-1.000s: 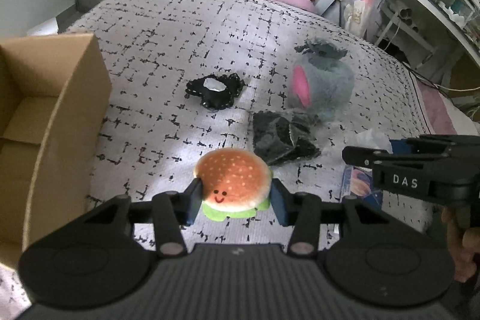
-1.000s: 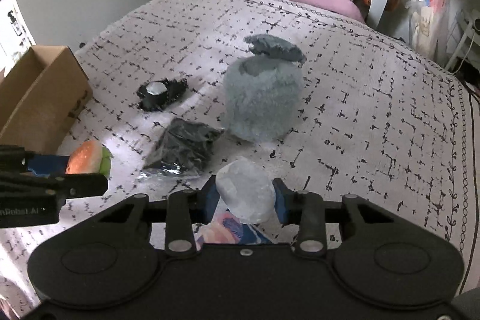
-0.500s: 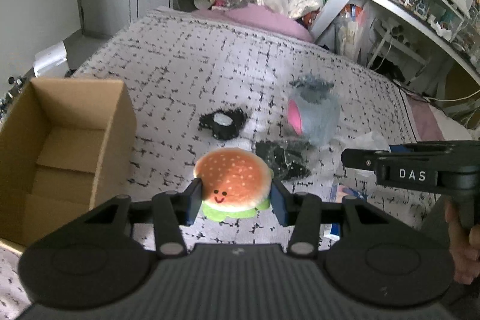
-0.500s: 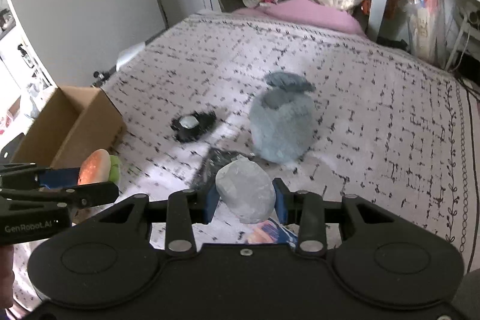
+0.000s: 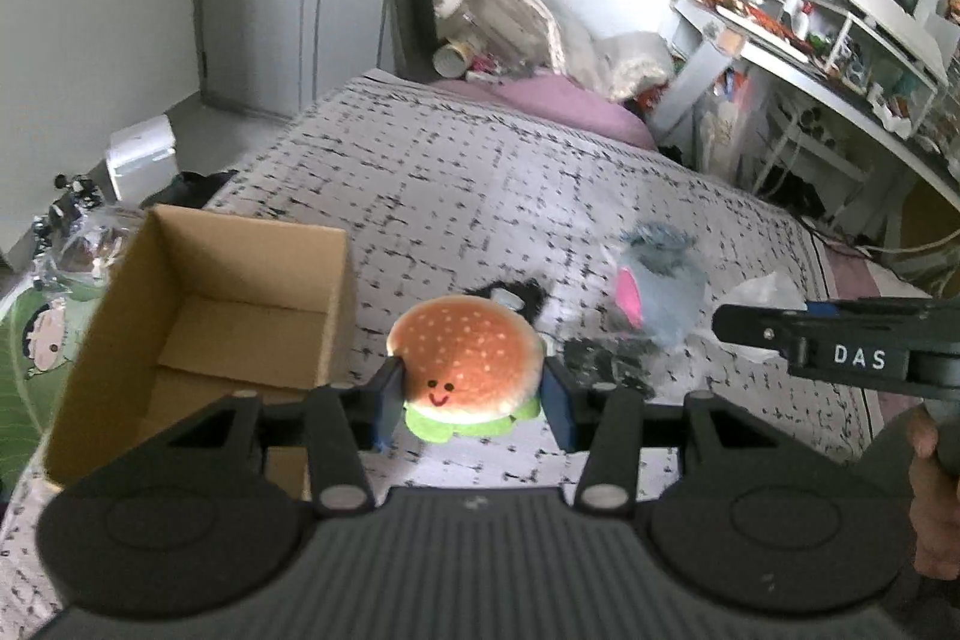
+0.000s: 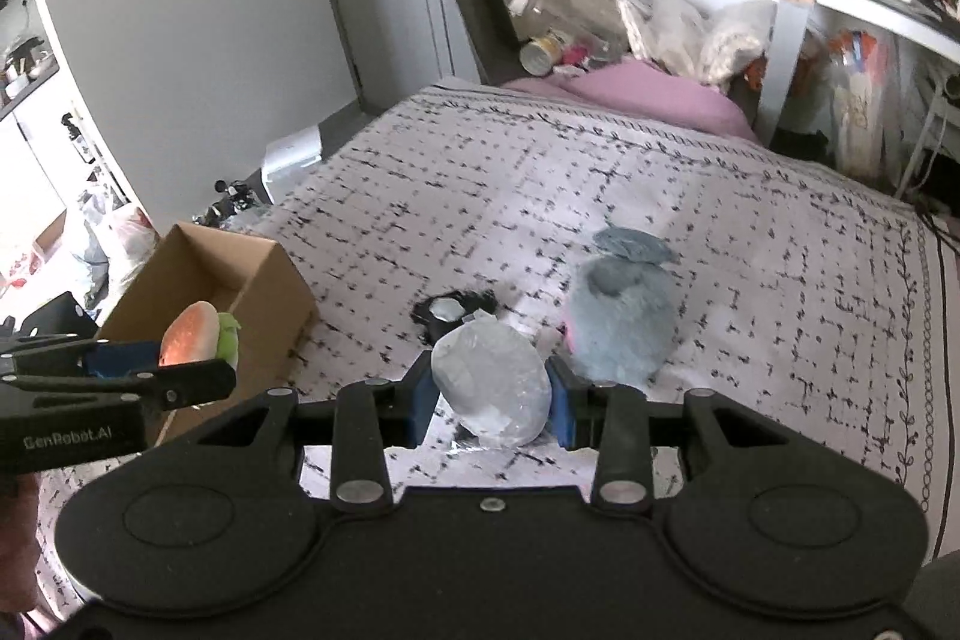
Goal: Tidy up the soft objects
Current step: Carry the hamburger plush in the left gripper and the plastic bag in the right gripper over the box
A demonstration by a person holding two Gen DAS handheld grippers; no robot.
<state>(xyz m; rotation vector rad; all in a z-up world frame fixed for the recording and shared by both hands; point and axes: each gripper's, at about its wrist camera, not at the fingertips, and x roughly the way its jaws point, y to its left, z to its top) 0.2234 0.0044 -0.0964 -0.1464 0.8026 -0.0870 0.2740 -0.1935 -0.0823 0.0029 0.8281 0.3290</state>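
Note:
My left gripper (image 5: 468, 394) is shut on a plush hamburger (image 5: 465, 361) with a smiley face, held above the bed just right of an open cardboard box (image 5: 198, 334). My right gripper (image 6: 492, 394) is shut on a pale grey-white wrapped soft ball (image 6: 492, 385), held above the bed. The hamburger (image 6: 201, 334) and the box (image 6: 240, 292) also show in the right wrist view at the left. A grey plush toy (image 6: 618, 322) with a pink ear (image 5: 627, 292) sits on the bed beyond both grippers.
A black frilly item (image 6: 453, 310) and a dark crinkled bag (image 5: 606, 364) lie on the patterned bedspread (image 6: 660, 184). A pink pillow (image 5: 558, 106) lies at the far end. A cluttered desk (image 5: 840, 58) stands at the right. Floor clutter lies left of the box.
Both grippers have risen and pulled back from the bed with their objects. The box has come fully into the left wrist view, and the plush toy looks smaller and farther.

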